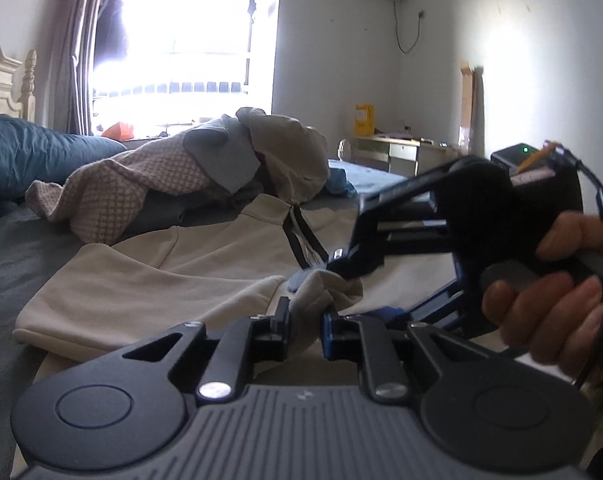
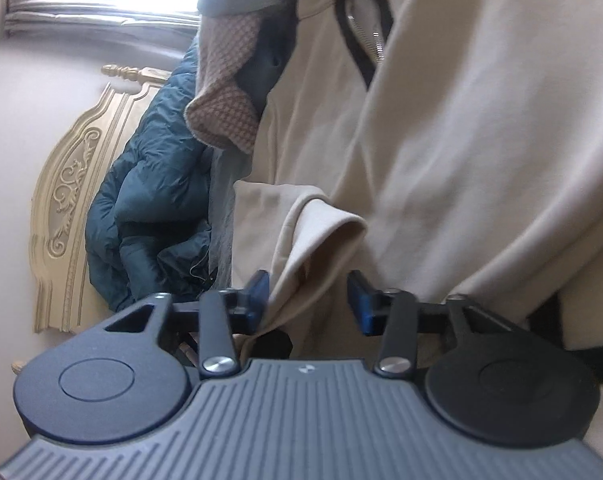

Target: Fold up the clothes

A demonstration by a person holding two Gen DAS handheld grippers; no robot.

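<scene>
The left gripper (image 1: 304, 326) sits low over the near edge of the beige sweatshirt (image 1: 161, 280), its jaws drawn close together and pinching a bunched fold of the beige cloth. The right gripper (image 1: 333, 266) reaches in from the right, held in the person's hand (image 1: 557, 284), its fingertips down at the same bunch; in its own view the right gripper (image 2: 308, 300) is rolled sideways, jaws partly open with a beige cuff lying between them, against the left pad but clear of the right one. No writing can be read anywhere. The sweatshirt lies flat on the grey bed (image 1: 5, 272), zip collar at the far side. A pile of clothes (image 1: 181, 176) crowds its far edge, and a teal duvet (image 1: 33, 152) lies far left; bare bed shows left of the hem.
</scene>
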